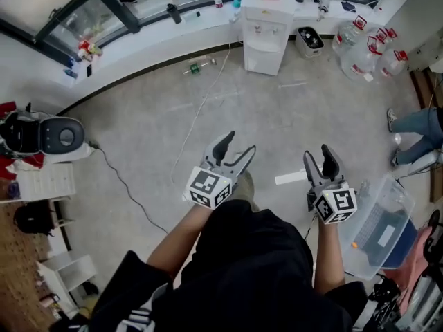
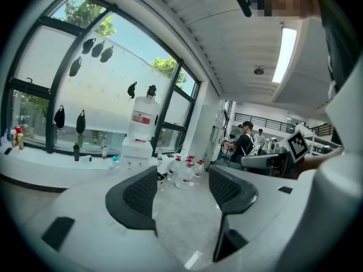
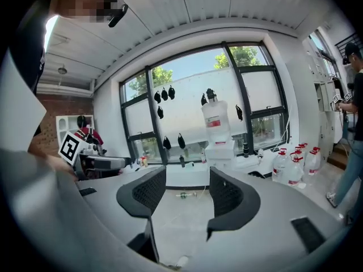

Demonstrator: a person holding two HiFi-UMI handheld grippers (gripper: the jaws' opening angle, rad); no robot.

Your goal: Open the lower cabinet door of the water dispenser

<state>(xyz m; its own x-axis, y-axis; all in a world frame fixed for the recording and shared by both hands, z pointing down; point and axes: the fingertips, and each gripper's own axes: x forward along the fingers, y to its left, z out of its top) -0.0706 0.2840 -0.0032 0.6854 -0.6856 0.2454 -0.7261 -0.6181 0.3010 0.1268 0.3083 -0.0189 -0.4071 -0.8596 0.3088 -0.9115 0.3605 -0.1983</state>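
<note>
Grey concrete floor (image 1: 291, 109), wide and mostly bare, bounded at its far edge by a curved white ledge under a dark-framed window wall (image 1: 104, 2).

1. Water dispenser (image 1: 266, 37): white, box-shaped, standing on the floor against the ledge, far ahead of both grippers. An upturned clear bottle with a red label sits on top, as the gripper views show. The upper front has a recess with two small taps. Below them is the lower cabinet door (image 1: 263, 61), a plain white panel that appears flush and closed. Nothing touches it.
2. Clear plastic bin (image 1: 384, 230): on the floor just to the right of the right gripper.
3. Water jugs (image 1: 363, 50): a cluster of clear jugs with red caps, to the right of the dispenser.
4. Left gripper (image 1: 239, 146): held out low in front of the person, marker cube at its rear. Its jaws are spread, with only floor showing between the black ribbed pads.
5. Right gripper (image 1: 317, 154): level with the left one and well apart from it. Its jaws are likewise spread wide and hold nothing.
6. Cable (image 1: 201, 109): thin and pale, trailing across the floor from the dispenser's side.
7. Green bottle (image 1: 195, 68): lying on the floor to the left of the dispenser.
</note>
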